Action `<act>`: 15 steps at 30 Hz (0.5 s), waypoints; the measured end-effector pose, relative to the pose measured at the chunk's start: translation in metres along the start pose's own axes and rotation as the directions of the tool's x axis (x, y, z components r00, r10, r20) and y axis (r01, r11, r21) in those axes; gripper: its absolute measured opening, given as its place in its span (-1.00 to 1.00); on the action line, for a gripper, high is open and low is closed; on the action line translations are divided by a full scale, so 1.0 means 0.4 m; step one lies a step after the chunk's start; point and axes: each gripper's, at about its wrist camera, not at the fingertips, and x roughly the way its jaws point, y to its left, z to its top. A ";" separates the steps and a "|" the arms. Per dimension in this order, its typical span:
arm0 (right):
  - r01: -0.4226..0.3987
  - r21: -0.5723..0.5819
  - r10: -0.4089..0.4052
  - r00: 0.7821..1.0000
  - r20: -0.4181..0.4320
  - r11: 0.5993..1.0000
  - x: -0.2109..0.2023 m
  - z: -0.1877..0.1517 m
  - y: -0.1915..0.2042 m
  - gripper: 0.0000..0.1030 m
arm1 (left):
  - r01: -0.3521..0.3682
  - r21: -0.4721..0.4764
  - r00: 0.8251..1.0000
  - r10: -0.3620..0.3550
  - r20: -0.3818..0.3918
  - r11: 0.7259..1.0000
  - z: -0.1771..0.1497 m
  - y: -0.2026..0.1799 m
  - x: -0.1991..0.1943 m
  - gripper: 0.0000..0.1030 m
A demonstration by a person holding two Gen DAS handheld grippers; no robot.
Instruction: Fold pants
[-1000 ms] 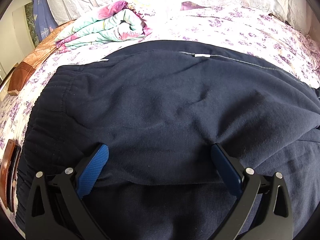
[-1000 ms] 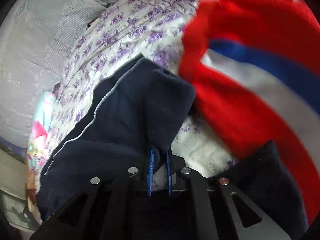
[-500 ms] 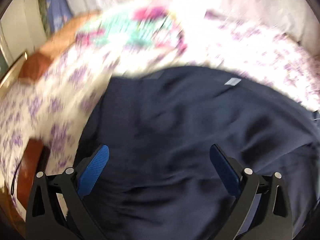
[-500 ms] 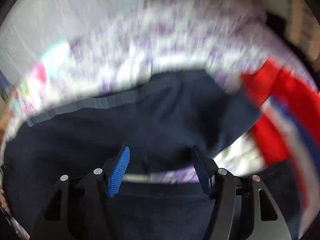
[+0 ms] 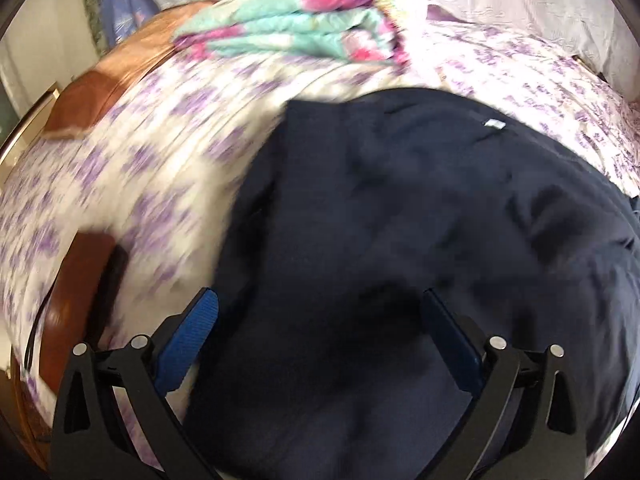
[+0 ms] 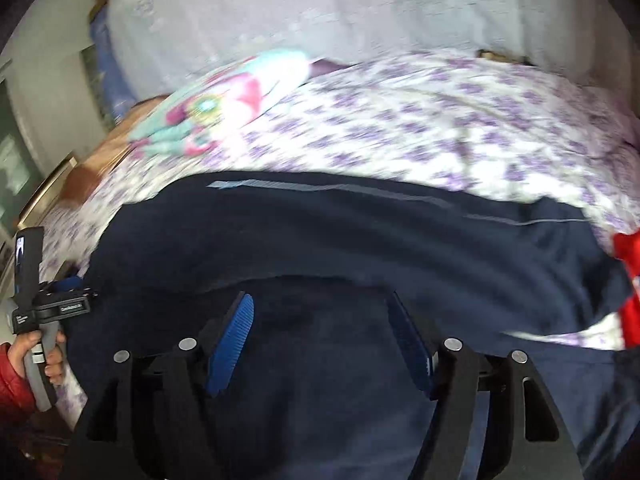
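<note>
Pants [image 5: 420, 240]: we see dark navy pants spread on the bed, filling the space between and ahead of both sets of jaws. A small white tag [image 5: 494, 124] sits on the cloth, far ahead of our left jaws and to their right. From the right wrist view, a pale stitched seam [image 6: 360, 192] runs across the far edge of the cloth.

Left gripper [image 5: 320, 332]: we hold its jaws spread wide over the pants and they grip nothing. The left blue pad [image 5: 192, 336] sits at the left edge of the cloth; the right pad is over the dark fabric.

Right gripper [image 6: 324, 336]: its jaws stand wide apart above the pants with nothing between them but the cloth below. We cannot tell whether the pads touch it.

Bed [image 5: 140, 160]: a sheet with purple flowers lies under the pants, showing to the left of and beyond the jaws.

Folded blanket [image 5: 296, 32]: turquoise and pink, well ahead of the left jaws and apart from the pants.

Red garment [image 6: 628, 288]: at the far right of the right jaws, beside the pants.

Left hand [image 6: 44, 356]: from the right wrist view it grips the other tool's handle, far to the left of the right jaws.
</note>
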 end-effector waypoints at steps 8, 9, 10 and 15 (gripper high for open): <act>0.080 -0.144 -0.108 0.974 -0.200 0.986 0.138 -0.079 0.161 0.47 | 0.099 -0.059 0.995 -0.100 -0.004 0.993 -0.049 0.063 0.028 0.92; 0.088 -0.131 -0.115 0.971 -0.209 0.987 0.131 -0.076 0.164 0.47 | 0.096 -0.050 0.995 -0.096 -0.002 0.994 -0.048 0.061 0.028 0.92; 0.089 -0.112 -0.110 0.974 -0.198 0.990 0.120 -0.067 0.166 0.46 | 0.099 -0.050 0.995 -0.100 -0.006 0.994 -0.046 0.062 0.028 0.92; 0.116 -0.079 -0.124 0.986 -0.111 0.990 0.084 0.011 0.212 0.48 | 0.088 -0.014 0.996 -0.088 -0.006 0.996 -0.012 0.053 -0.009 0.92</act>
